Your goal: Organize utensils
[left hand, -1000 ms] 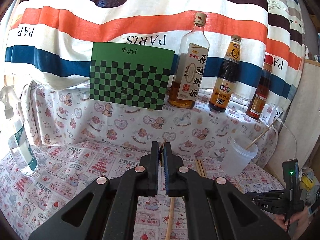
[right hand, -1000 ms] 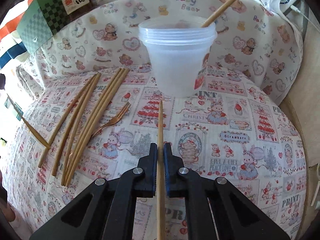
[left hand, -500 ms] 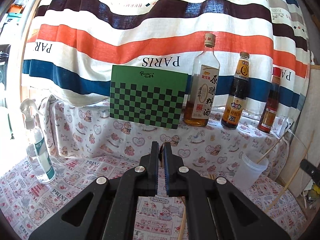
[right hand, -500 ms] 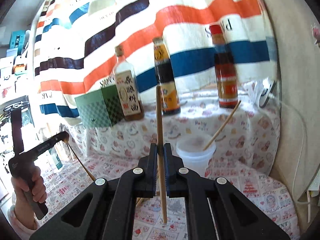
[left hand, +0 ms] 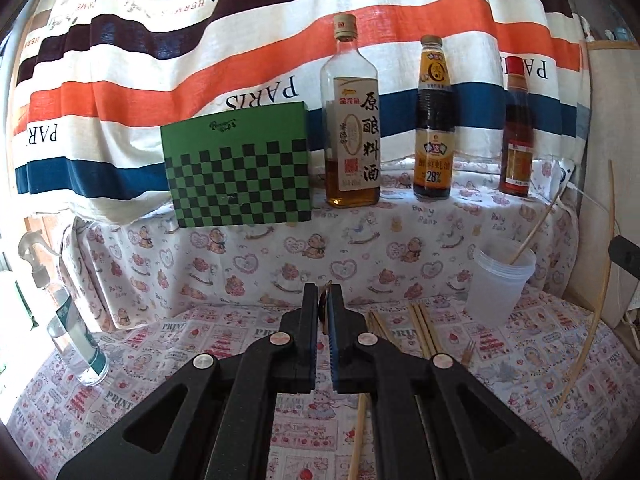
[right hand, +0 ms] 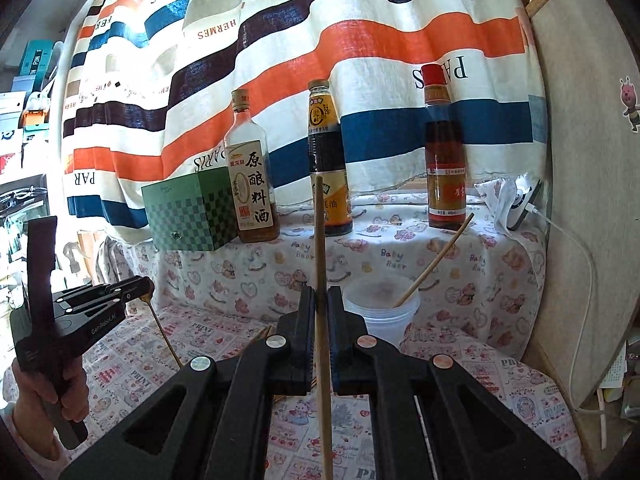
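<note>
My right gripper (right hand: 319,300) is shut on a wooden chopstick (right hand: 319,240) that stands upright, lifted above the table, left of the clear plastic cup (right hand: 380,312). The cup (left hand: 498,280) holds one chopstick (right hand: 434,262) leaning right. My left gripper (left hand: 325,300) is shut on a thin wooden utensil (left hand: 360,436) that hangs below it; it shows in the right wrist view (right hand: 164,330) under the left gripper (right hand: 140,286). Several chopsticks (left hand: 422,328) and a small fork (left hand: 466,352) lie on the table left of the cup. The right gripper's chopstick (left hand: 600,296) shows at the right edge.
On the raised ledge stand a green checkered box (left hand: 240,168) and three sauce bottles (left hand: 354,128) (left hand: 434,128) (left hand: 516,136). A spray bottle (left hand: 68,320) stands at the table's left. A striped cloth hangs behind. A board wall (right hand: 580,200) and a white cable (right hand: 576,248) are on the right.
My right gripper lifted its chopstick off the table and turned it upright, level with the cup. My left gripper rose and tilted up with its utensil.
</note>
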